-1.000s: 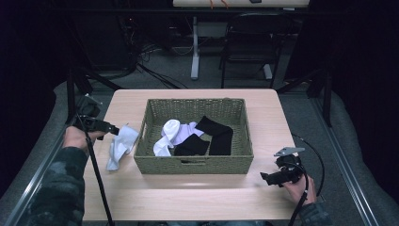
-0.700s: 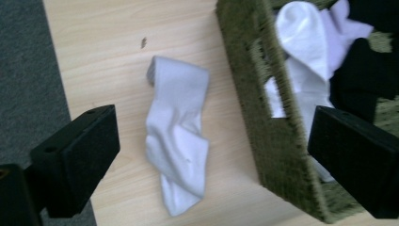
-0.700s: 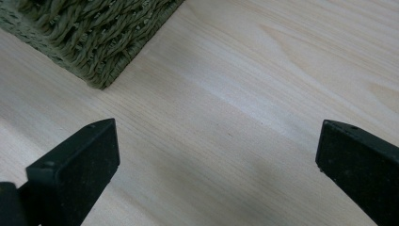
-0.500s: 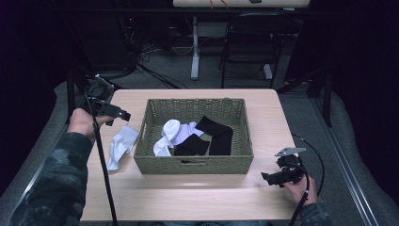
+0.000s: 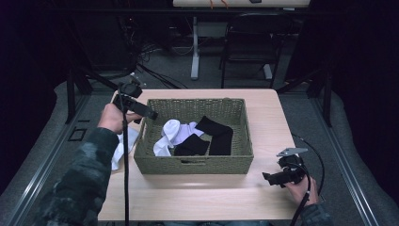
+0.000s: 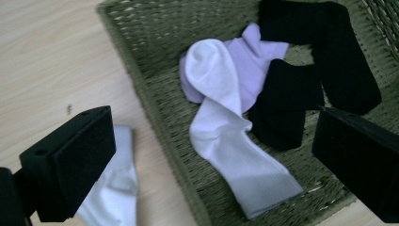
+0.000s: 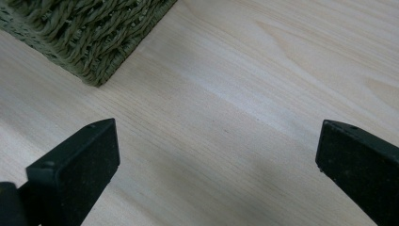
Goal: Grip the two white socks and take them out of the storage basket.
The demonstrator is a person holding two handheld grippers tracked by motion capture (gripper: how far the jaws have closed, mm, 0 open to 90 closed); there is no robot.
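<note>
1. The basket (image 5: 193, 162) is my landmark, a green woven one sitting on the wooden table (image 5: 188, 197).
2. Just left of the basket, a white sock (image 5: 123, 147) lies flat on the table beside the basket's left wall. My left forearm partly covers it from above. In the left gripper view it shows low down by my left jaw (image 6: 113, 197).
3. My left gripper (image 5: 151, 114) hangs over the basket's left rim, near its far corner, and looks down into the basket. Its jaws are spread wide with nothing between them.
4. Inside the basket, toward its left half, lies another white sock (image 6: 221, 136), long and partly folded over a pale lilac sock (image 6: 256, 56).
5. Right of those, in the middle of the basket, lie two black socks (image 6: 324, 61), one touching the white sock's side.
6. Right of the basket, off its near right corner, my right gripper (image 5: 269, 179) hovers low over bare table, well apart from the socks. Its jaws also stand wide and hold nothing.
</note>
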